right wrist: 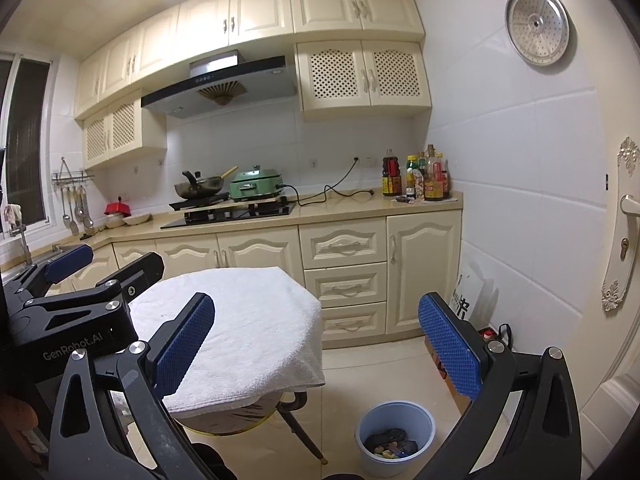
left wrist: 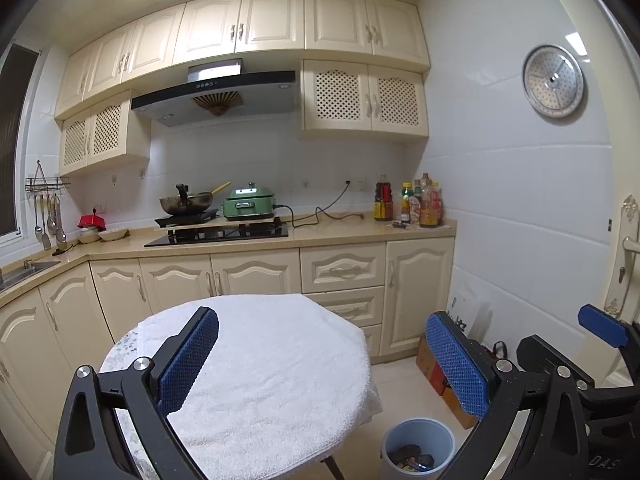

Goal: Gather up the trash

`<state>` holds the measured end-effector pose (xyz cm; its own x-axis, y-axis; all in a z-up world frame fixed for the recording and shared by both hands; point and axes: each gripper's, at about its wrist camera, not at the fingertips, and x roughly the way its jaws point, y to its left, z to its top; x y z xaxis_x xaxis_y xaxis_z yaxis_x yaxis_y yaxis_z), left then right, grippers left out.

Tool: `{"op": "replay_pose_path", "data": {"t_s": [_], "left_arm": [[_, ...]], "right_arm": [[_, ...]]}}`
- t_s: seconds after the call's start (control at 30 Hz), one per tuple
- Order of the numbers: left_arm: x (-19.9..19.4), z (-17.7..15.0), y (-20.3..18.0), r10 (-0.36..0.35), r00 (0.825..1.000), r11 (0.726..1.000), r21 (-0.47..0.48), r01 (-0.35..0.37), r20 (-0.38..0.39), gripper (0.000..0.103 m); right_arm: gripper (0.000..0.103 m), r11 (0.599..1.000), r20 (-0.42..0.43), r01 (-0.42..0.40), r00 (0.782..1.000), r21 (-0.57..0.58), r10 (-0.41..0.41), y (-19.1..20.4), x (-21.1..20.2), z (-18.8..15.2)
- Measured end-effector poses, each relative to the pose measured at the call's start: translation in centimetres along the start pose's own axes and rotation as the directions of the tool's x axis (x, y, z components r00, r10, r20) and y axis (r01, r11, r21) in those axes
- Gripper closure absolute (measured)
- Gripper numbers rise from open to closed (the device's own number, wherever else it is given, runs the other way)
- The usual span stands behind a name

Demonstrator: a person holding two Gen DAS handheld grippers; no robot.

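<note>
A round table covered by a white towel (left wrist: 280, 380) (right wrist: 248, 320) fills the near centre of both views, and nothing lies on the towel. A pale blue bin (left wrist: 418, 432) (right wrist: 394, 420) stands on the floor to its right, holding dark scraps and coloured wrappers. My left gripper (left wrist: 322, 360) hangs open above the towel with nothing between its blue pads. My right gripper (right wrist: 316, 346) is open too, over the table's right edge and the floor. Each gripper shows in the other's view: the left gripper (right wrist: 106, 262) at the left, the right gripper (left wrist: 568, 332) at the right.
Cream cabinets and a counter run along the back, with a hob (left wrist: 216, 234), a wok (left wrist: 186, 200), a green cooker (left wrist: 250, 204) and several bottles (left wrist: 408, 204). Cardboard boxes (left wrist: 436, 368) stand by the right wall. A door with a handle (right wrist: 628, 208) is at far right.
</note>
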<state>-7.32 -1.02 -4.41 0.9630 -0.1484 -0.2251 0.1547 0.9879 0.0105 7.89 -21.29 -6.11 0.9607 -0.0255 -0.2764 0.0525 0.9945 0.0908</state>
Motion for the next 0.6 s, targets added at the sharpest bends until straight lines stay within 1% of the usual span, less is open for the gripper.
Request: {"op": "replay_pose_path", "data": {"t_s": [0.6], "left_arm": [[1.2,0.0,0.7,0.014,1.0,1.0,-0.007,-0.014,-0.011,0.001]], "right_arm": [[0.0,1.0,-0.008,-0.016,1.0,-0.001,0.016,0.5,0.6,0.1]]}}
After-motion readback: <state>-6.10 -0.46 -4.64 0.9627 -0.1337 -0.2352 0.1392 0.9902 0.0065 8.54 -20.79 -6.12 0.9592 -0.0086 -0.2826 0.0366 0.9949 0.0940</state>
